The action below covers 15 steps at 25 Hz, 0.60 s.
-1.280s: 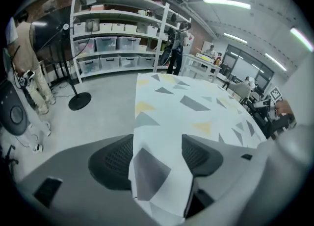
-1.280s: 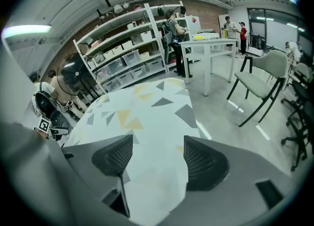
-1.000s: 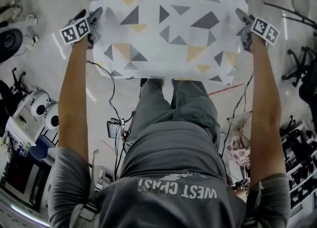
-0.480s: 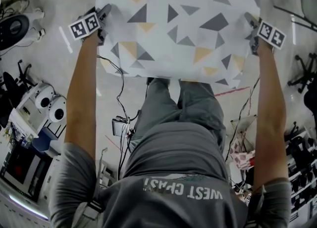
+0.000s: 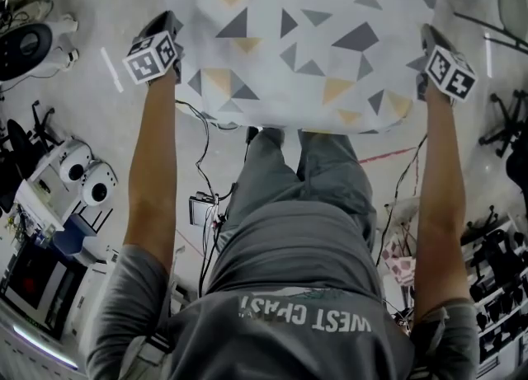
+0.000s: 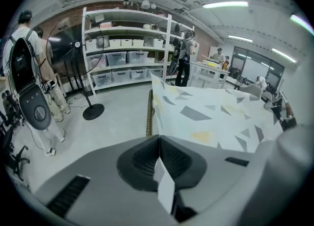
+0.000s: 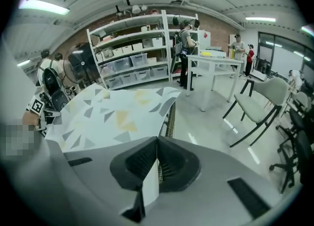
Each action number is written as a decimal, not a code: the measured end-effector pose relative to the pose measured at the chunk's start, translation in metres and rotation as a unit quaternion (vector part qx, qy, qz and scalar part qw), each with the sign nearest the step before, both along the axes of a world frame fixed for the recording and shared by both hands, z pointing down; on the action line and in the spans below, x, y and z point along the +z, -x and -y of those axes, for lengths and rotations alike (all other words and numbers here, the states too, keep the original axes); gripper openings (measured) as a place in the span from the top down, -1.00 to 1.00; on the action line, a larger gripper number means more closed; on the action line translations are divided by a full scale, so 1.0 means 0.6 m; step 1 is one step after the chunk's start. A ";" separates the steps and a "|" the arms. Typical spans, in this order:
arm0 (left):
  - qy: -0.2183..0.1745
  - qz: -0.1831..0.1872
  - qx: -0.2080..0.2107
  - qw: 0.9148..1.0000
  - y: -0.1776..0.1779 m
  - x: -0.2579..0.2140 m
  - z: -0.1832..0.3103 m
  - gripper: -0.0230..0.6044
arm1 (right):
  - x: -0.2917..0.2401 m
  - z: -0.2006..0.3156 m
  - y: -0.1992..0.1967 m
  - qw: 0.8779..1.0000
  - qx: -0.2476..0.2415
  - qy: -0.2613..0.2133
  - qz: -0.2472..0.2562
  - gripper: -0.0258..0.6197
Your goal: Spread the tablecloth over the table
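While I stand at the near end of the table [image 6: 148,117], my left gripper [image 5: 167,28] is clamped on the left edge of the tablecloth [image 5: 305,40] — a sliver of white fabric sits pinched between its closed jaws. My right gripper [image 5: 431,40] is closed the same way on the right edge, cloth nipped between its pads. Both arms reach forward, and the white cloth with grey and yellow triangles stretches between the two grippers and away over the tabletop. Shelving [image 6: 127,48] stacked with boxes, a standing fan [image 6: 93,111] and several people [image 6: 185,56] fill the room beyond.
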State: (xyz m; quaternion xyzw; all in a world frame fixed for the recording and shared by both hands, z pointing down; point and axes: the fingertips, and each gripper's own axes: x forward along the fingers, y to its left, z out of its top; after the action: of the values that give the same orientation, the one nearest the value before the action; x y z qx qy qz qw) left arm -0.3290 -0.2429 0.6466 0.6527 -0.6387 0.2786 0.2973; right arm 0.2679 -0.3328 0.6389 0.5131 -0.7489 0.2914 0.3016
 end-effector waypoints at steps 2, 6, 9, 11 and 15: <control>-0.014 0.017 0.010 1.000 -0.019 -0.022 -0.004 0.93 | -0.032 -0.006 0.020 1.000 -0.010 -0.029 -0.008 0.88; -0.047 0.027 0.024 0.998 -0.045 -0.066 -0.020 0.93 | -0.102 -0.024 0.063 0.995 -0.021 -0.091 -0.021 0.89; -0.066 0.020 0.032 0.997 -0.054 -0.101 -0.038 0.93 | -0.146 -0.038 0.089 0.992 -0.017 -0.121 -0.014 0.89; -0.079 0.016 0.041 0.996 -0.060 -0.123 -0.047 0.93 | -0.178 -0.044 0.109 0.990 -0.021 -0.139 -0.009 0.89; -0.106 0.004 0.062 0.992 -0.066 -0.179 -0.044 0.93 | -0.259 -0.042 0.169 0.983 -0.052 -0.177 -0.007 0.89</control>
State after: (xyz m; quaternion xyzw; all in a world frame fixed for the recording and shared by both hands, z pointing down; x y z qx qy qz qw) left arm -0.2893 -0.2168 0.5389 0.7176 -0.6244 0.2294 0.2063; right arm 0.1663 -0.3074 0.4834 0.5205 -0.8123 0.1348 0.2259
